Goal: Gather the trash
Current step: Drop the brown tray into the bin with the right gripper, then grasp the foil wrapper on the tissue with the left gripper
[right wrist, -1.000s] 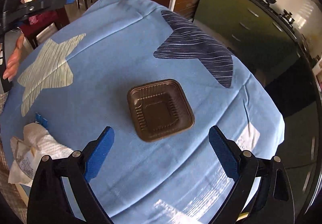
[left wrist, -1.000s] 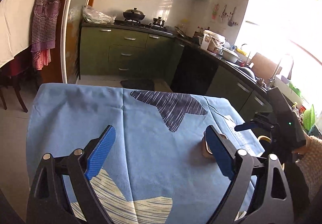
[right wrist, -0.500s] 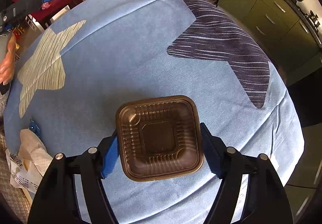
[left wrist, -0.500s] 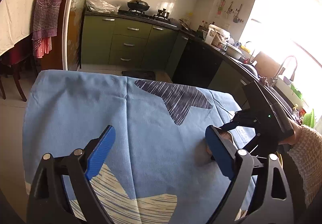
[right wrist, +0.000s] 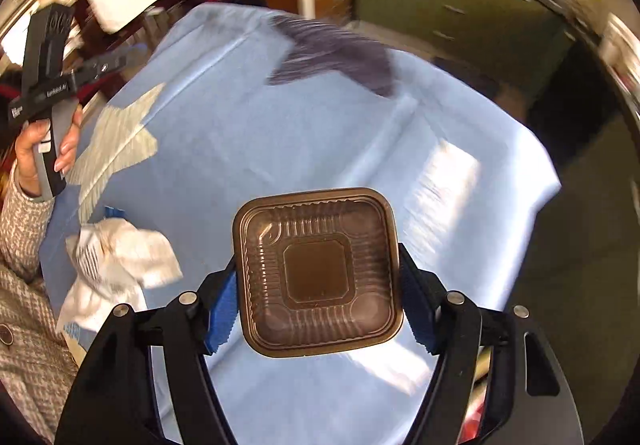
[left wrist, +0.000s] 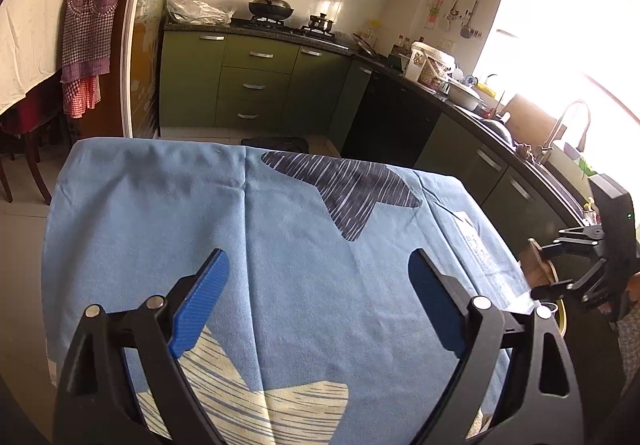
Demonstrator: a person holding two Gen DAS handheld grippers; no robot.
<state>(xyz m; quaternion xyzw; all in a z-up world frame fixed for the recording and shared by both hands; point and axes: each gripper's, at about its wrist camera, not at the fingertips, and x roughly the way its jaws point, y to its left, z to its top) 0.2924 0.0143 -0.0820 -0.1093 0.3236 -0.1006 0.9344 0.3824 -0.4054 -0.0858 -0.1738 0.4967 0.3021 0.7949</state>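
The right gripper point(right wrist: 318, 303) clamps a brown square plastic tray point(right wrist: 318, 272) between its blue pads, holding it above the blue tablecloth point(right wrist: 280, 149). A crumpled white paper wrapper point(right wrist: 116, 261) lies on the cloth to the left. The left gripper point(left wrist: 318, 305) hangs over the cloth, jaws spread wide with nothing between them. Green kitchen cabinets point(left wrist: 256, 85) stand beyond the table.

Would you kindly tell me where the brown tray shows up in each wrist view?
Left wrist: brown tray at far right edge, mostly hidden by the right gripper.
Right wrist: tray lower centre, between the fingers.
Shared landmark: dark star on the blue cloth.
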